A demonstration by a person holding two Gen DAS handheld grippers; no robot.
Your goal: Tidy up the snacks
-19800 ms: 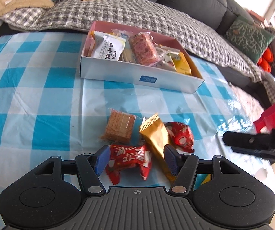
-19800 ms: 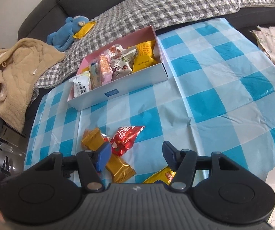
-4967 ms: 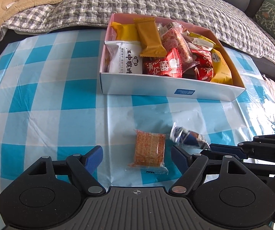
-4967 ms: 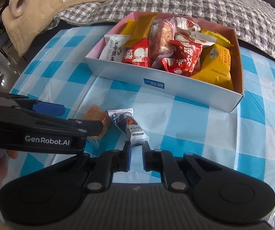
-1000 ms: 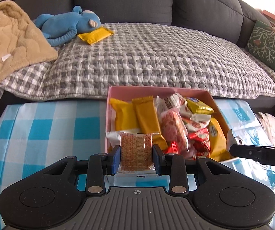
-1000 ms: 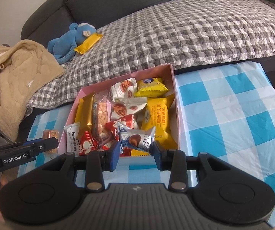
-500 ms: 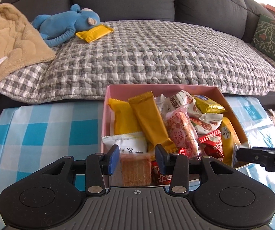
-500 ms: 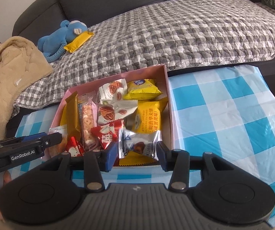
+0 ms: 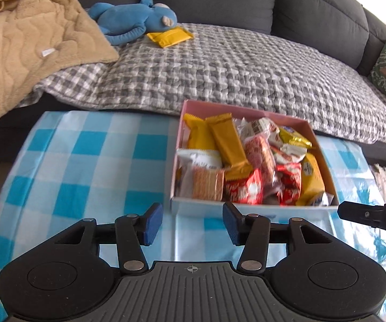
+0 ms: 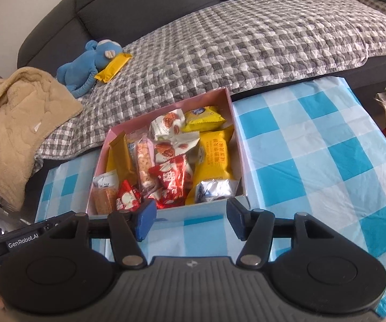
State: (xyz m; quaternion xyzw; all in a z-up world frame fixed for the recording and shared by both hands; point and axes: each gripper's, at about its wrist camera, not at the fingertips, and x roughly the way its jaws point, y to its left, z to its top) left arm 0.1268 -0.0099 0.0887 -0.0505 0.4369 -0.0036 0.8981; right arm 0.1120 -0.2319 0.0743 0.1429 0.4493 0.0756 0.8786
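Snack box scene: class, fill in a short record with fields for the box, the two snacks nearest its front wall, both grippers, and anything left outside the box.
box: pink box, full of snacks, on checked tablecloth
front left: wafer pack
front right: silver chocolate pack
left gripper: open, empty
right gripper: open, empty
outside box: yellow packet on sofa by blue toy

Both views are bright with soft daylight. In the left wrist view the light comes from the upper right, where the corner beyond the sofa (image 9: 313, 8) blows out to white. The plastic tablecloth (image 9: 66, 166) shows pale glare patches, strongest at its crinkled right edge. Shadows are soft and short. Fisheye distortion bends the table edges and darkens the corners. Both pictures are slightly soft; the tan blanket (image 10: 13, 123) at the rim is smeared.
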